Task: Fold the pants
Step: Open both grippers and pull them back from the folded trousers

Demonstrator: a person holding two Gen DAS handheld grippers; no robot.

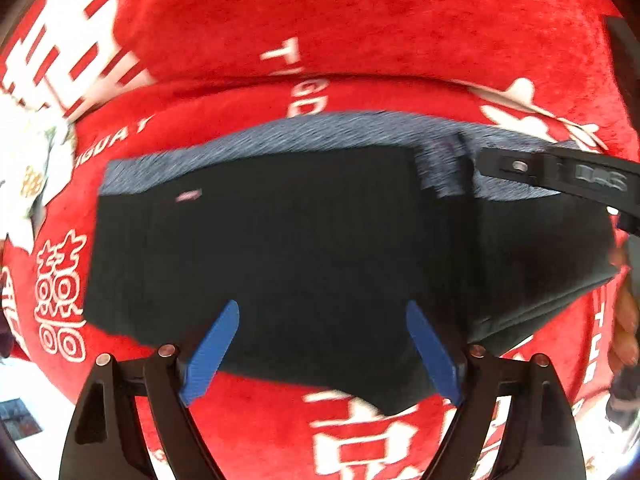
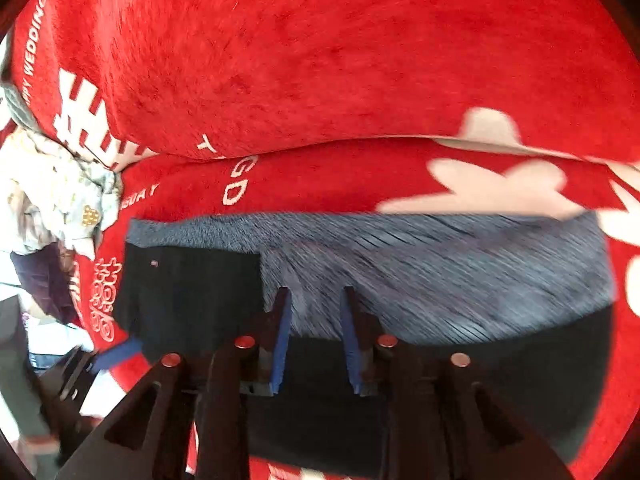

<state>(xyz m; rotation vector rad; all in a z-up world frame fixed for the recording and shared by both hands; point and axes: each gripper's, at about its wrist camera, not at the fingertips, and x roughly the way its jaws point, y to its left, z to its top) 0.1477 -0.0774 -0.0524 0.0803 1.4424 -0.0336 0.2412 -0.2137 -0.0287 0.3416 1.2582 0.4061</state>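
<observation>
Two handheld grippers hang over a pair of dark pants [image 1: 280,248] spread on a red plush blanket [image 1: 360,20] printed with white double-happiness characters and lettering. At the far left of both views a pale patterned cloth [image 1: 32,168] lies bunched at the blanket's edge. Next along, the pants lie as a broad, flat black rectangle, their grey fleecy lining [image 1: 320,132] showing in a band along the far edge and widening toward the right. Seen from above, the left gripper [image 1: 322,312] points down at the near hem with its blue fingers [image 1: 212,356] spread wide and nothing between them; no pad touches the cloth. Further right, the right gripper [image 2: 316,300] stands over the exposed lining [image 2: 440,268] with its jaws narrow but parted, and no fabric is visibly pinched between them. Both pictures are smeared by motion. Judging by the layout, one fold appears already laid and both claws have let go; the step in hand looks like repositioning for another fold. That next move would call for each gripper to settle on an edge or corner of the same side, pinch all layers together, then lift and carry the cloth over evenly so the stack stays square.
</observation>
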